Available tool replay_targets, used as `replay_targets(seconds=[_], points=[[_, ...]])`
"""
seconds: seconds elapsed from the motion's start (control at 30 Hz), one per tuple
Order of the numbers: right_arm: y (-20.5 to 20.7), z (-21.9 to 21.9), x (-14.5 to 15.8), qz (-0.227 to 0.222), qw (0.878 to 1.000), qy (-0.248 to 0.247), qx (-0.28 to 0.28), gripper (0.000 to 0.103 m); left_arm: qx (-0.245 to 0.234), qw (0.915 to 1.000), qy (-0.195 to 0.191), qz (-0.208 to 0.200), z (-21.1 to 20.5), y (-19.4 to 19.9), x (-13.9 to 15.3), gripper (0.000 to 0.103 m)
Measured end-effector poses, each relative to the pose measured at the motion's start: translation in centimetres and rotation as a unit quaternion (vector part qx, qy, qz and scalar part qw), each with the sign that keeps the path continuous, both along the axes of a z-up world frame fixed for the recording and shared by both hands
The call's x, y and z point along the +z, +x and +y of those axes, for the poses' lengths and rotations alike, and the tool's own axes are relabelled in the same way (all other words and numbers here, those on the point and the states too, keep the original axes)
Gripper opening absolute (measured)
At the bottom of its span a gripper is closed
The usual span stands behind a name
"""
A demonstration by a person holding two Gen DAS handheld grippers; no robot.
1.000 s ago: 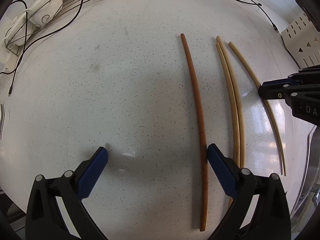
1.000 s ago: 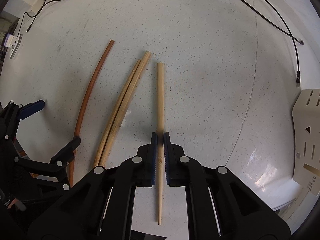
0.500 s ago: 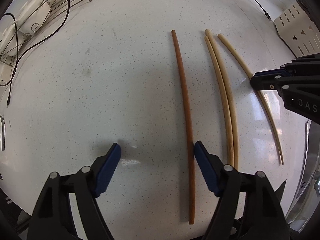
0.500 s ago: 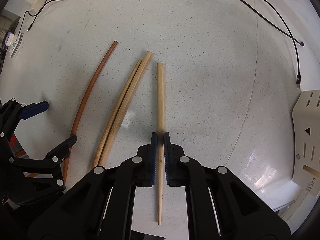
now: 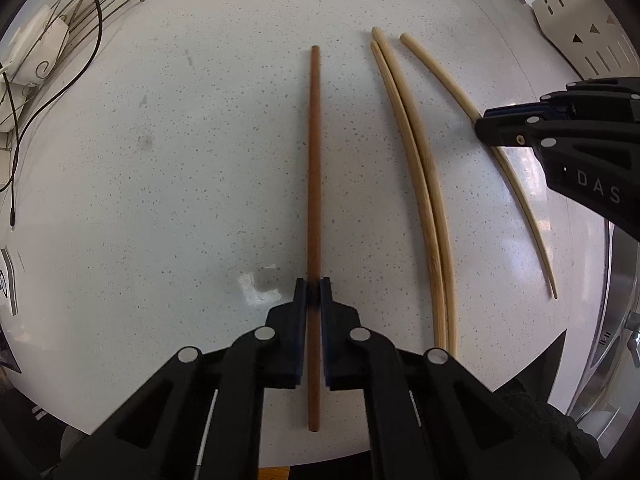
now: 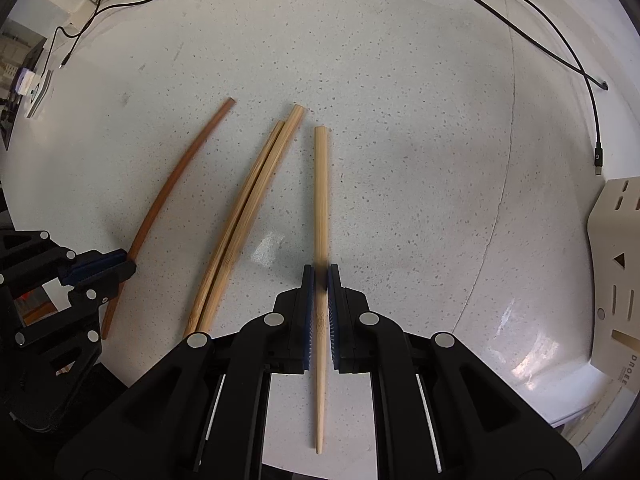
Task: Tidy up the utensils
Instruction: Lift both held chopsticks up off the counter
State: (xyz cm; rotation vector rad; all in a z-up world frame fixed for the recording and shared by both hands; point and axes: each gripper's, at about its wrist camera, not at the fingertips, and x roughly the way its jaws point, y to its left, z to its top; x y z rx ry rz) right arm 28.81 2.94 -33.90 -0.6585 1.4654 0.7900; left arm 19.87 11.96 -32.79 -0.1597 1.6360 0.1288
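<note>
A reddish-brown chopstick [image 5: 315, 168] lies on the white speckled counter [image 5: 180, 184], and my left gripper [image 5: 314, 292] is shut on its lower half. The same brown chopstick [image 6: 176, 176] shows at the left of the right wrist view, with the left gripper [image 6: 120, 264] on it. A single pale bamboo chopstick [image 6: 321, 200] runs straight ahead, and my right gripper [image 6: 320, 280] is shut on it. In the left wrist view that pale chopstick [image 5: 444, 76] curves at the right under the right gripper [image 5: 486, 128]. A pair of bamboo chopsticks [image 5: 416, 160] lies side by side between the two held ones.
A wire rack [image 5: 60, 40] with cables stands at the back left. A black cable [image 6: 560, 48] crosses the back right of the counter. A cream perforated utensil holder [image 6: 616, 264] sits at the right. A metal sink rim [image 5: 616, 320] borders the counter at the right.
My left gripper slid sideways until the brown chopstick sat between its jaws, then shut on it. The right gripper stayed shut on the pale chopstick.
</note>
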Motion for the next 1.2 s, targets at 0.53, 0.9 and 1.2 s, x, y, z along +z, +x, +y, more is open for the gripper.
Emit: replay_targets(seconds=[0.53,0.9,1.2], points=[[1.3,0.1,0.4,0.003,1.0,-0.003,-0.002,0.006,0.014,0.9997,-0.009,-0.015,0.8,-0.9,-0.1,0.006],[1.4,-1.4,1.8,-0.003,0.999,0.018,-0.037,0.006,0.035,0.9977,-0.017,-0.055,1.0,-2.4,0.4,0.006],[1.9,-3.7,4.1,-0.014,0.996,0.052,-0.076,0.006,0.033,0.9937,-0.026,-0.104,1.9,-3.2,2.5,0.006]])
